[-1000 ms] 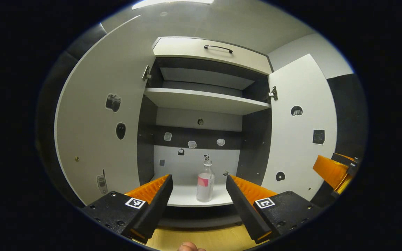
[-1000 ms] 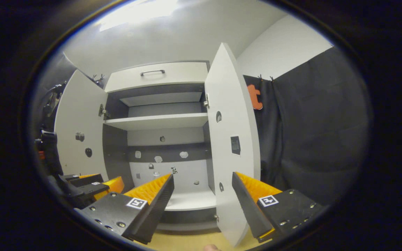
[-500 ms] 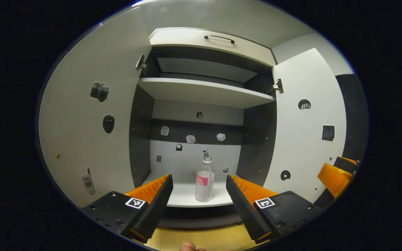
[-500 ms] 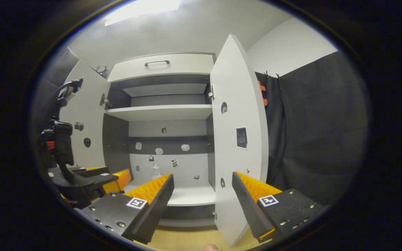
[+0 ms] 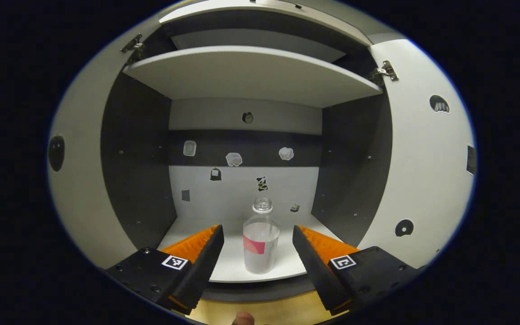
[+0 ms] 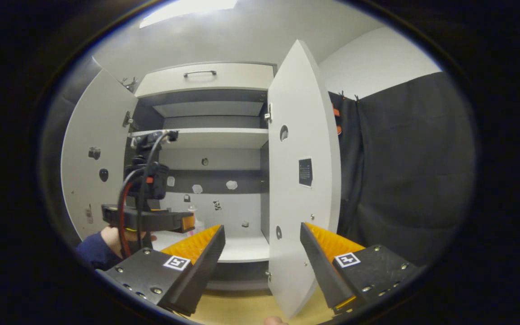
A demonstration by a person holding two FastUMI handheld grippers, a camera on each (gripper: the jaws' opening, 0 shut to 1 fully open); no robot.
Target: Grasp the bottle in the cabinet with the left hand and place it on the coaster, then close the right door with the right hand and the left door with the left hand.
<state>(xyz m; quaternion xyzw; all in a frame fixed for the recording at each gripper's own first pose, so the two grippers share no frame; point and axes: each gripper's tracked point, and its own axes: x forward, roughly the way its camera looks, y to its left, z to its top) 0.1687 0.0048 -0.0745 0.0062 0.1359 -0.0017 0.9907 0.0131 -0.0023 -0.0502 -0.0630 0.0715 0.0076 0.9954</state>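
White wall (image 6: 377, 58), black cloth (image 6: 404, 162), ceiling light (image 6: 188, 6).

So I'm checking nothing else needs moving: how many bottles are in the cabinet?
1. The bottle stands near the front edge of the bottom shelf, between the open left gripper's fingers, untouched. The upper shelf's top is hidden.

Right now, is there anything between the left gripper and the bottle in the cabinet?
Nothing visible. The left gripper is open, and the clear plastic bottle with a pink label stands upright on the white lower shelf, centred between its orange fingers, with both doors open.
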